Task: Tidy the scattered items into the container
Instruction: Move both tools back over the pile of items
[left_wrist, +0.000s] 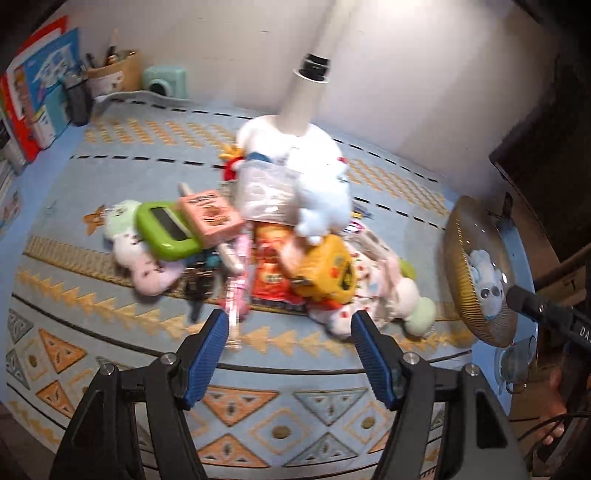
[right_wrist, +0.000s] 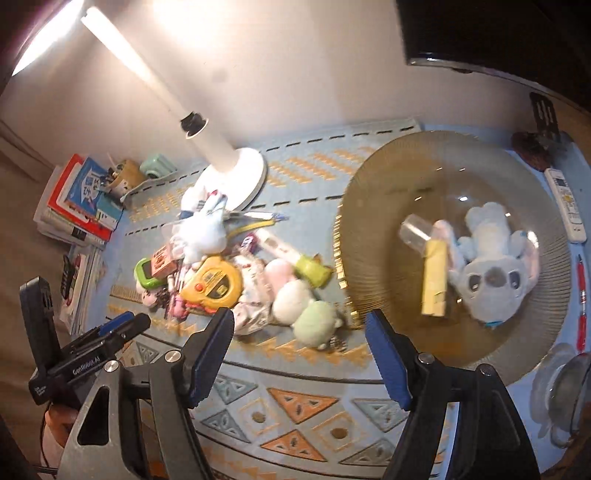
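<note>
Left tongs (left_wrist: 288, 334) and right tongs (right_wrist: 299, 332) both gape wide, holding nothing. Toy pile (right_wrist: 229, 273) sits mid-table on the patterned cloth (right_wrist: 295, 406), near the lamp base (right_wrist: 243, 173). Glass bowl (right_wrist: 388, 177) by the table's right edge holds a blue plush (right_wrist: 491, 273) and a yellow tube (right_wrist: 436, 284).

White desk lamp (right_wrist: 236, 162) on patterned blue mat (right_wrist: 295, 406). Book stack (right_wrist: 74, 199), pen cup (right_wrist: 127, 175) far left. AC remote (right_wrist: 567, 201) far right.

Two wrist views down over one shared toy pile (left_wrist: 280, 236).
</note>
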